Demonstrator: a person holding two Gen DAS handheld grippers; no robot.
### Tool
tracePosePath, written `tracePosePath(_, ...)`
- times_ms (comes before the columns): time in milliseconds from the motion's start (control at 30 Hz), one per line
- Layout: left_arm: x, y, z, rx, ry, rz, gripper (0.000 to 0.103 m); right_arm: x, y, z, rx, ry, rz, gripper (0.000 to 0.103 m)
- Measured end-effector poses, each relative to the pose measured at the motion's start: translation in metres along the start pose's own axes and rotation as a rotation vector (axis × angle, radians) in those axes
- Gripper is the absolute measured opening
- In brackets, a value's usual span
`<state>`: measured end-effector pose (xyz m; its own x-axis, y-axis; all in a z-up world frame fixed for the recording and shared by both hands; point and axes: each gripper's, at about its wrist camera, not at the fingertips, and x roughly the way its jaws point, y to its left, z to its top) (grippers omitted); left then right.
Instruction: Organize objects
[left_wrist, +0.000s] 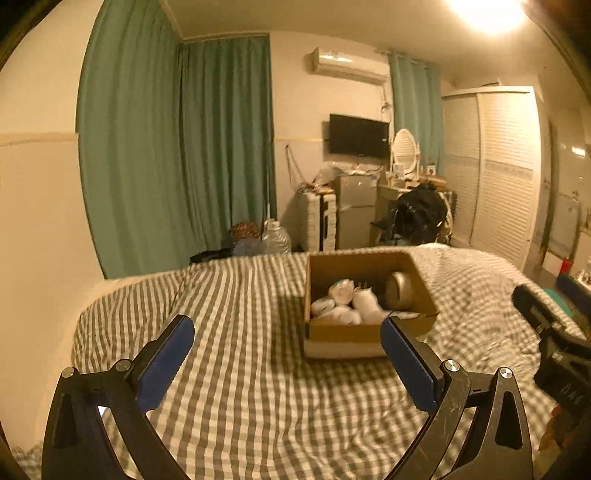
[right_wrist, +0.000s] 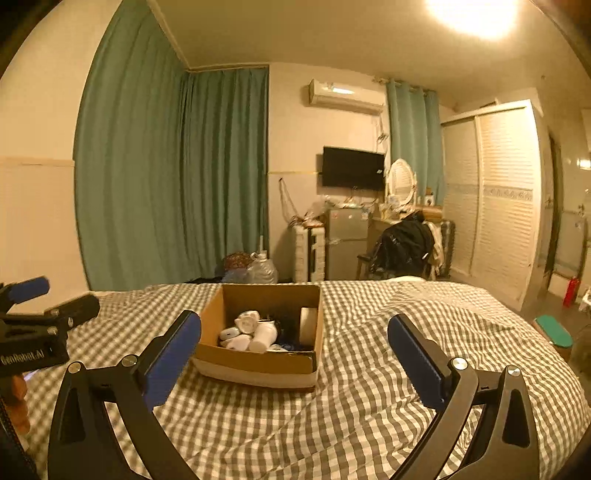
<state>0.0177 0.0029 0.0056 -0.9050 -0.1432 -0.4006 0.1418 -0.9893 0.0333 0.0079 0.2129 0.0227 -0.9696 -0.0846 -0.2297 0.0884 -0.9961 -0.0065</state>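
Observation:
An open cardboard box (left_wrist: 321, 332) sits on the bed's checked cover (left_wrist: 240, 369). It holds several white rolled items (left_wrist: 343, 306) and a metal cup (left_wrist: 400, 291). The box (right_wrist: 255, 360) also shows in the right wrist view, with white items (right_wrist: 247, 332) and a white block (right_wrist: 308, 323) inside. My left gripper (left_wrist: 288, 325) is open and empty, held above the bed in front of the box. My right gripper (right_wrist: 293, 325) is open and empty, also short of the box. The right gripper shows at the right edge (left_wrist: 546, 325) in the left wrist view, and the left gripper at the left edge (right_wrist: 40, 314) in the right wrist view.
Green curtains (left_wrist: 177, 147) hang behind the bed. Beyond the bed's far edge stand a water jug (left_wrist: 275, 238), a small fridge (left_wrist: 354, 210), a chair with dark clothes (left_wrist: 419, 218), a dressing table with oval mirror (left_wrist: 404, 147), and a white louvred wardrobe (left_wrist: 491, 166).

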Motion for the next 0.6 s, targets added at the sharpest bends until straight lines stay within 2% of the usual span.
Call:
tracePosePath(133, 0.017, 0.003, -0.026, -0.014, -0.001, 0.040, 0.103, 0.011, 0.007, -0.025, -0.012, -0.016, -0.033, 0.102)
tracePosePath(200, 0.021, 0.004, -0.037, -0.022, -0.022, 0.046, 0.103, 0.022, 0.010, -0.039, -0.012, 0.017, -0.041, 0.102)
tracePosePath(333, 0.027, -0.004, -0.046, 0.040, -0.024, 0.057, 0.103, 0.044, 0.014, -0.061, -0.018, 0.111, -0.035, 0.101)
tracePosePath(600, 0.032, 0.000, -0.048, 0.028, 0.010, 0.061, 0.103, 0.045, 0.014, -0.065, -0.015, 0.118, -0.051, 0.102)
